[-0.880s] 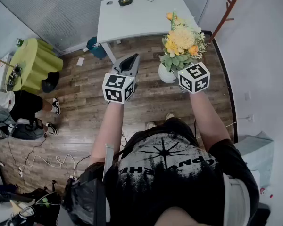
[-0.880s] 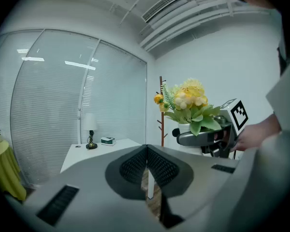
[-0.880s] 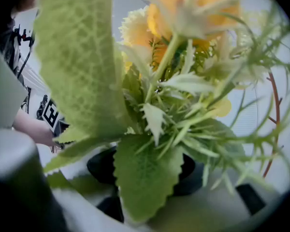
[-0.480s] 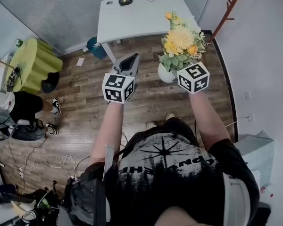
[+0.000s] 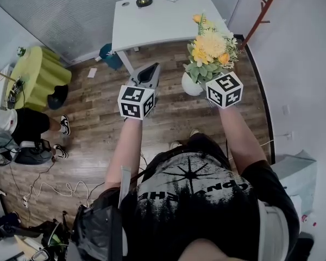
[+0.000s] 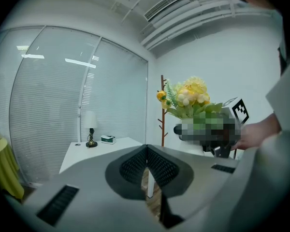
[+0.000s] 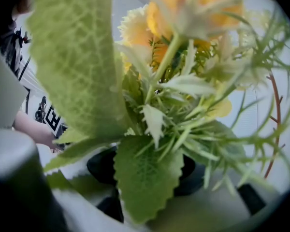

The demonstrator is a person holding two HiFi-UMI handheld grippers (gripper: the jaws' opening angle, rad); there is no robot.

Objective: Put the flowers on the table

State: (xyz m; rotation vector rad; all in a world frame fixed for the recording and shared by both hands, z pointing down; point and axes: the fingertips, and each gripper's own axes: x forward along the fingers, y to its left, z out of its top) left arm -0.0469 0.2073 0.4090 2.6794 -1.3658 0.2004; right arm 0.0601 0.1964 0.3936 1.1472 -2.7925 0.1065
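Yellow flowers [image 5: 209, 43] in a white vase [image 5: 190, 85] sit clamped between the right gripper's [image 5: 202, 89] wide-set jaws, short of the table [image 5: 157, 23]. The left gripper [image 5: 148, 74] hangs beside them, jaws together, empty.

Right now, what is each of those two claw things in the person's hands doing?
Left gripper: closed, holding nothing.
Right gripper: closed on the white vase of flowers.

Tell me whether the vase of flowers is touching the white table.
Apart. Head view: the vase hangs at the right tool over the wooden floor, short of the table.
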